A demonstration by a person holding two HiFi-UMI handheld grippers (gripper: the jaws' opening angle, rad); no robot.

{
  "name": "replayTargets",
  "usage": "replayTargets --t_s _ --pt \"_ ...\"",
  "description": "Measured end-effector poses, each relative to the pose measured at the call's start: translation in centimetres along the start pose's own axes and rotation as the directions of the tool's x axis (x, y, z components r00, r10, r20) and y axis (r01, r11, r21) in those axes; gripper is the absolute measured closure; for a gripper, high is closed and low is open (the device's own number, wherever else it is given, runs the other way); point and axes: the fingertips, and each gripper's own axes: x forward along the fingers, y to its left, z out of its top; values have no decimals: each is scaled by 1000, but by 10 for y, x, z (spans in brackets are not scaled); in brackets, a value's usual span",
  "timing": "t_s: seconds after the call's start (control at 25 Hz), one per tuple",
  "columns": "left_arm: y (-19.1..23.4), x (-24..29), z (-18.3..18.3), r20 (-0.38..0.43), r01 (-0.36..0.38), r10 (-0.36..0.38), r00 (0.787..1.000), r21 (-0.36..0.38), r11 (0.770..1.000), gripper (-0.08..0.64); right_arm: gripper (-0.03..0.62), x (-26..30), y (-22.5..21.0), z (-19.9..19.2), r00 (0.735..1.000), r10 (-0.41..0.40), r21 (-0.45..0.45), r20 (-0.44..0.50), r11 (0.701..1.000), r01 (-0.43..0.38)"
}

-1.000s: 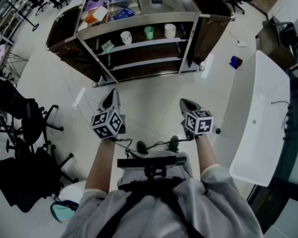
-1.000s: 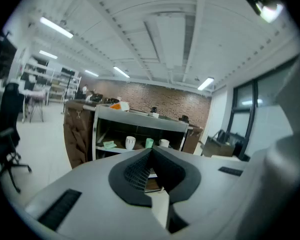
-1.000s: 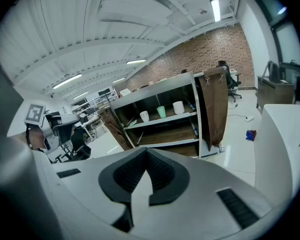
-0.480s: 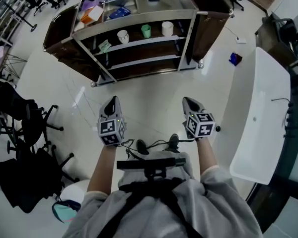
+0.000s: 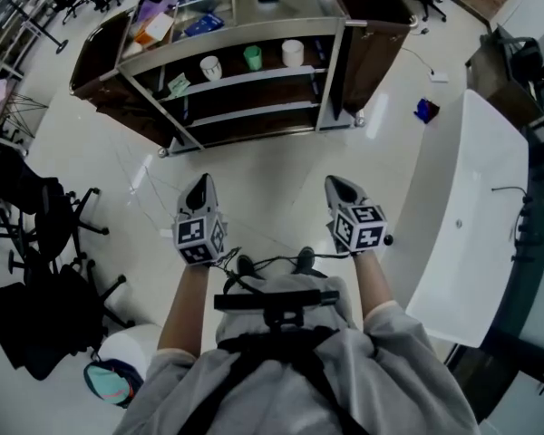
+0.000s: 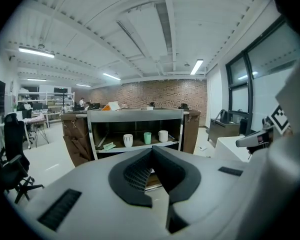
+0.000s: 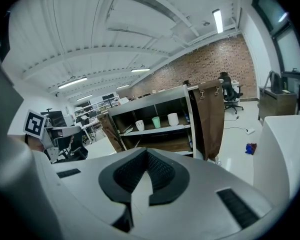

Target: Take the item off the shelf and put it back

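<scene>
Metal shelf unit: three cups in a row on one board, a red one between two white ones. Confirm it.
Wrong colour: the small cup between the left white cup and the right white cup is green, not red, as the left gripper view shows.

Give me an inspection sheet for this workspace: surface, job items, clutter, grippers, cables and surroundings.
Surface: glossy pale floor; shelf cart stands ahead, apart from both grippers.
Job's things: white cup, green cup and second white cup upright in a row on one shelf; none held.
Clutter: greenish packet on that shelf; blue object on the floor.
Grippers: left gripper shut, empty; right gripper shut, empty.
Cables: floor cable by the person's shoes; table cable on the white table.
Surroundings: office chairs at left; brick wall behind the cart.
</scene>
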Motion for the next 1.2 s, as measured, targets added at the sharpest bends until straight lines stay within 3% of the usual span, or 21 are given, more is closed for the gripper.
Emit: replayTargets --t_s 0.24,0.48,0.76,1.2 --pt "-23 15 18 26 -39 39 999 0 999 554 583 4 -26 18 999 38 -46 -1 998 -38" --pt "-30 43 36 44 -33 32 999 26 999 554 583 26 -34 32 998 56 -79 -6 995 -56" --pt "-13 90 47 42 -13 12 999 30 999 554 583 71 -25 56 999 54 -112 -9 992 -55" --pt "34 177 69 17 70 -71 997 59 996 554 583 159 -15 93 1000 5 -75 2 997 -5"
